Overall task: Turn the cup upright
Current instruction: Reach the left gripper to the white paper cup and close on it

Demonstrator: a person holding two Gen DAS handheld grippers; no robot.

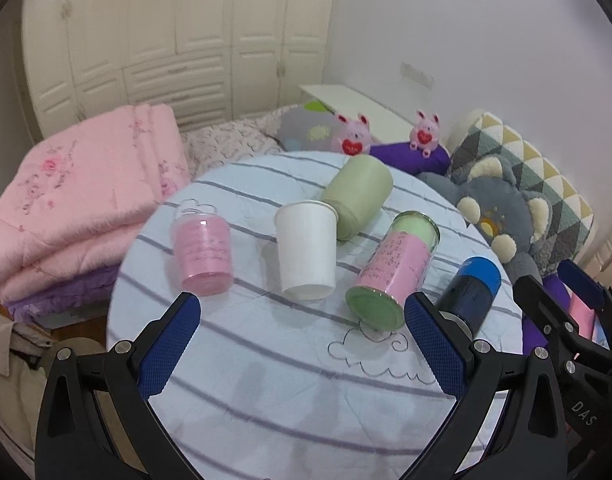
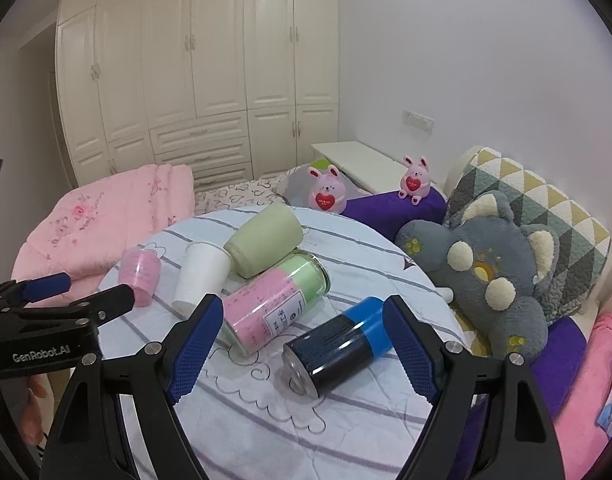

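Observation:
Several cups lie on their sides on a round table (image 1: pixel 266 380) with a striped cloth. From the left they are a pink clear cup (image 1: pixel 204 250), a white paper cup (image 1: pixel 306 248), a pale green cup (image 1: pixel 358 196), a pink-and-green glass cup (image 1: pixel 394 268) and a blue-and-black cup (image 1: pixel 472 292). My left gripper (image 1: pixel 302 340) is open, hovering short of the white cup. My right gripper (image 2: pixel 302 344) is open, with the blue-and-black cup (image 2: pixel 338 344) lying between its fingers, not touched. The pink-and-green cup (image 2: pixel 274 304) lies just left of it.
A folded pink quilt (image 1: pixel 78 200) sits to the left of the table. A grey plush toy (image 2: pixel 486 276), a patterned cushion (image 2: pixel 546 208) and two pink plush rabbits (image 2: pixel 326 196) are to the right and behind. A white wardrobe (image 2: pixel 198 60) stands at the back.

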